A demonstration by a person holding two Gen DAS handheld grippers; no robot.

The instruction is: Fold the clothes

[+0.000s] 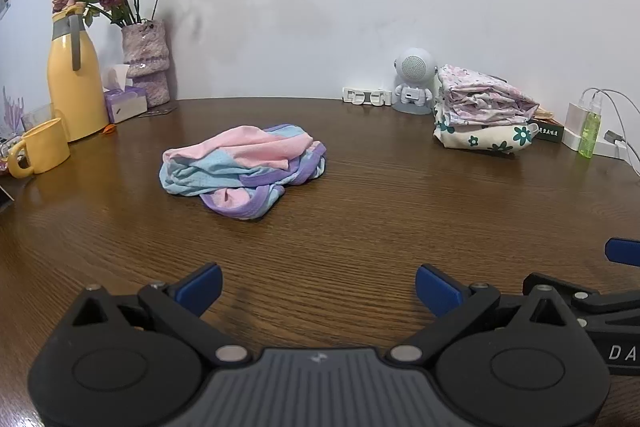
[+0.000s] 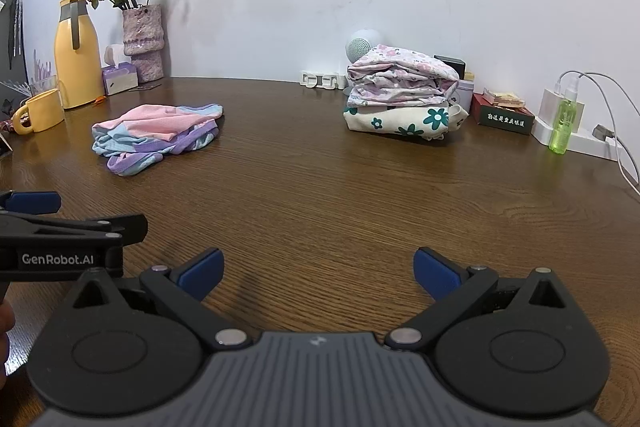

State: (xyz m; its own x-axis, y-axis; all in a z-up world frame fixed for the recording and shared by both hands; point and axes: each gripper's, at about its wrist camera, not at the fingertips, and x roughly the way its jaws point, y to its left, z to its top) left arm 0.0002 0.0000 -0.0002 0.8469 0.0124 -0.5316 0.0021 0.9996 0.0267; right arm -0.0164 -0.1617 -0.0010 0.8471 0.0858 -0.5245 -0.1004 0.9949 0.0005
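pastel garment (image 1: 242, 169) lies crumpled mid-table ahead of our left gripper (image 1: 319, 291), jaws spread wide, empty; we should pinch an outer hem. from our right gripper (image 2: 316, 273), equally spread and empty, it sits far left (image 2: 156, 133).

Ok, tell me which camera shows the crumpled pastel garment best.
The left wrist view: the crumpled pastel garment lies near centre, large, its folds clear. The right wrist view shows the same garment smaller, off to the left and at a flatter angle.
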